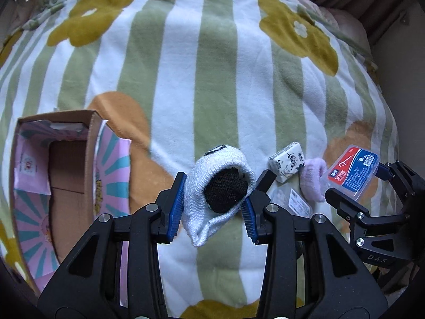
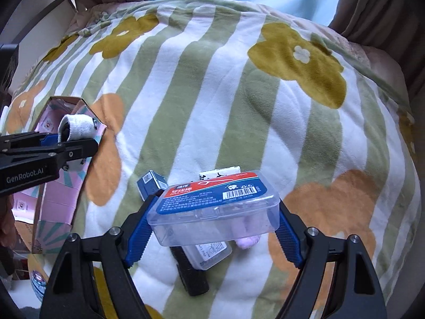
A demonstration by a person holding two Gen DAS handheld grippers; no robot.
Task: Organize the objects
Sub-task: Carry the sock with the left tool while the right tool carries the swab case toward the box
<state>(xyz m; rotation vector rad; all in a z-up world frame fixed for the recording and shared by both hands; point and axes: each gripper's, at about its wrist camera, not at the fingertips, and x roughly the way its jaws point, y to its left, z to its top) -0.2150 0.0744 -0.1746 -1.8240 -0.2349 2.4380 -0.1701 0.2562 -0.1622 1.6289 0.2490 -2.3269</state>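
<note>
My left gripper (image 1: 224, 179) is shut on a rolled white sock (image 1: 212, 175) with a black inside, held above the striped flower blanket (image 1: 212, 53). The right wrist view shows that same left gripper (image 2: 77, 139) and the sock (image 2: 78, 127) beside the open cardboard box (image 2: 87, 111). My right gripper (image 2: 215, 207) is shut on a clear plastic floss-pick case (image 2: 217, 202) with a red and blue label, its blue pads pressing both ends. In the left wrist view the right gripper (image 1: 358, 183) and the case (image 1: 352, 170) hang at the far right.
An open cardboard box (image 1: 93, 143) with pink printed flaps lies on the blanket at the left. On the blanket lie a white tissue packet (image 1: 287, 163), a purple fuzzy item (image 1: 313, 183), a small clear packet (image 1: 294, 202), a small blue box (image 2: 151, 183) and a black object (image 2: 191, 273).
</note>
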